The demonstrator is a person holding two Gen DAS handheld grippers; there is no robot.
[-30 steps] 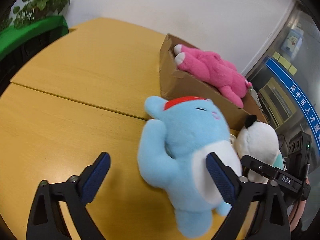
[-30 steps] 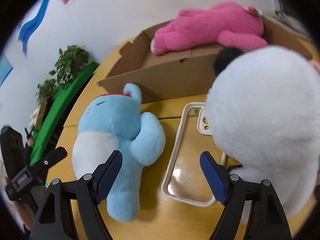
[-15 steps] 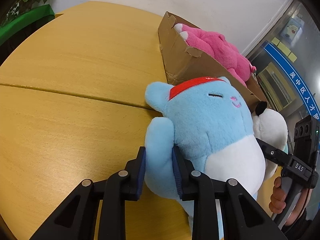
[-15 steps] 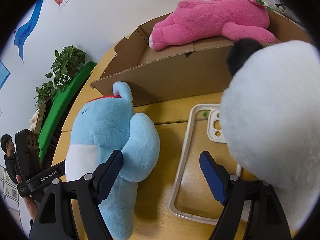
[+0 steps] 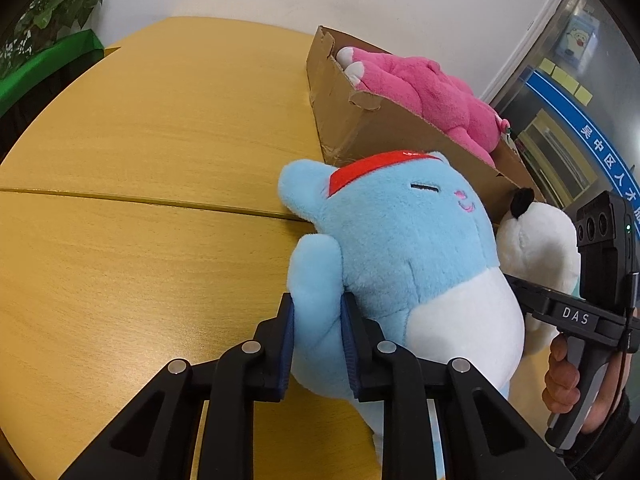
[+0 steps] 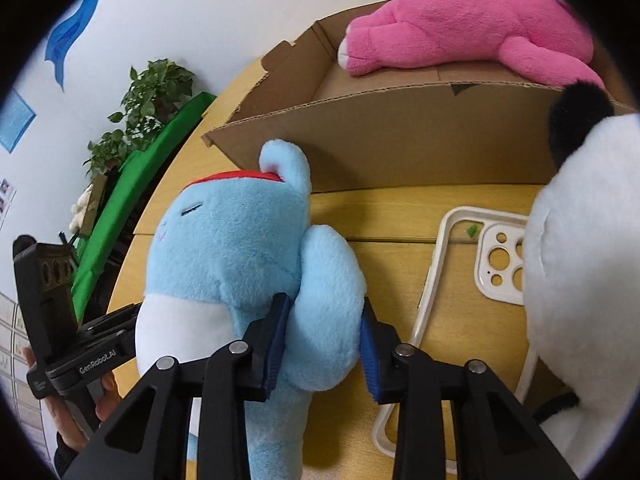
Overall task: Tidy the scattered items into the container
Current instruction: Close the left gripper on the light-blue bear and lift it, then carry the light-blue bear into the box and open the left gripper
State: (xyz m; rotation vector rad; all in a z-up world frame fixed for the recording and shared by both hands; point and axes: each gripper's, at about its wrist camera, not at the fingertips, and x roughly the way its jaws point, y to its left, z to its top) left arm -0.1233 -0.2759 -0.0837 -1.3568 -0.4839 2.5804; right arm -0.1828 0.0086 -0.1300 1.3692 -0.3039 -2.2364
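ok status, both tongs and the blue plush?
Left tongs and right tongs each shut on one arm of blue plush. Cardboard box ahead; nothing blocking.

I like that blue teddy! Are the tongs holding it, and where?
Yes. Both tongs hold the blue plush toy, the left tongs and right tongs each gripping an arm.

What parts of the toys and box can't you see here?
- Blue toy: legs cut off by the bottom edge and grippers, both views.
- White toy: face out of frame, right view; body behind the blue toy, left view.
- Box: floor under the pink toy hidden.
- Phone case: far side under the white toy.
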